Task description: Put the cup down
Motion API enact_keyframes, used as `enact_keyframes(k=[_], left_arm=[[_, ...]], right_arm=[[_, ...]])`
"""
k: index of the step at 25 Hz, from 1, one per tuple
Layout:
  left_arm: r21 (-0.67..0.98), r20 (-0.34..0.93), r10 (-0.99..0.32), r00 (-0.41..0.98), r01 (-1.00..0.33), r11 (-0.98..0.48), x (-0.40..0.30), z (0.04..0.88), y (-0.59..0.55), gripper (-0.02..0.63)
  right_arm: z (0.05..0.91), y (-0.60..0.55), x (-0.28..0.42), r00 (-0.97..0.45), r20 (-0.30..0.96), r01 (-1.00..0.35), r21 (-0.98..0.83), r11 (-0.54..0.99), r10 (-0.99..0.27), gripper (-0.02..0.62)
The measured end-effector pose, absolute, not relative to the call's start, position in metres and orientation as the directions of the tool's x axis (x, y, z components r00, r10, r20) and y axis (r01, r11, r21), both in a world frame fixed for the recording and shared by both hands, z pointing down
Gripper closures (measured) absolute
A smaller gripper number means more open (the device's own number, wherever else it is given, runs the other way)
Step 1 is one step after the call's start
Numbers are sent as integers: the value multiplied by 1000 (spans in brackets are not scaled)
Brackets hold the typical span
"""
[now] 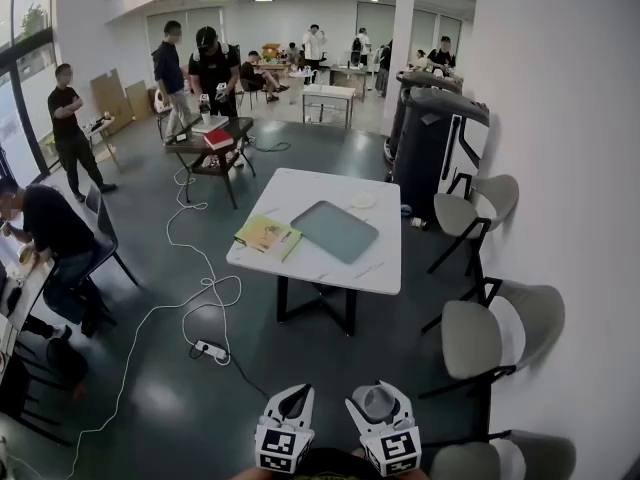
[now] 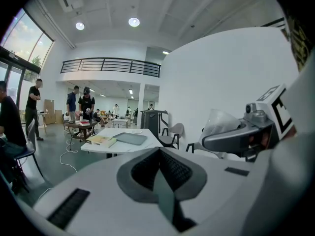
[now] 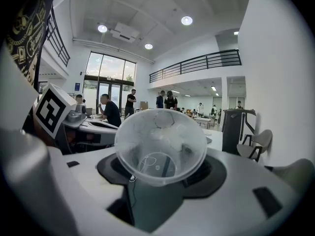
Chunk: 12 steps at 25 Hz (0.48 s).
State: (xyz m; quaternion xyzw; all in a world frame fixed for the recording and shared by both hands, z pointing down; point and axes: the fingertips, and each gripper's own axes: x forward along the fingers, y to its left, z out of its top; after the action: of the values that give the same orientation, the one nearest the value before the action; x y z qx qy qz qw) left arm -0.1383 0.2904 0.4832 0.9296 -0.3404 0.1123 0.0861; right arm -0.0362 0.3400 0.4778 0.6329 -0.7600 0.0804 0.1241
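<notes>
A clear plastic cup [image 3: 161,146] sits mouth-forward between the jaws of my right gripper [image 3: 161,167], which is shut on it. In the head view both grippers hang low at the bottom edge. There the right gripper [image 1: 378,404] carries the cup [image 1: 377,398], and the left gripper [image 1: 290,405] is beside it, holding nothing. The left gripper [image 2: 160,170] has its dark pads meeting, so it is shut. From that side the cup [image 2: 221,122] shows at the right. Ahead stands a white table [image 1: 300,190], a few steps away.
On the table lie a grey tray [image 1: 334,230], a yellow book [image 1: 268,236] and a small white dish [image 1: 364,200]. Grey chairs [image 1: 470,213] line the right wall. A white cable and power strip [image 1: 211,349] cross the floor at left. Several people stand or sit at the back and at the left.
</notes>
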Motion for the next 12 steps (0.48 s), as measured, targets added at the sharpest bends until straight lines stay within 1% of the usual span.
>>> enact_keyframes(k=[12], left_arm=[[69,256,-612,748,-646,-760,-184,482,279,598]], right_arm=[[475,328,-77,-122,295,-989,43,141,-948,319]])
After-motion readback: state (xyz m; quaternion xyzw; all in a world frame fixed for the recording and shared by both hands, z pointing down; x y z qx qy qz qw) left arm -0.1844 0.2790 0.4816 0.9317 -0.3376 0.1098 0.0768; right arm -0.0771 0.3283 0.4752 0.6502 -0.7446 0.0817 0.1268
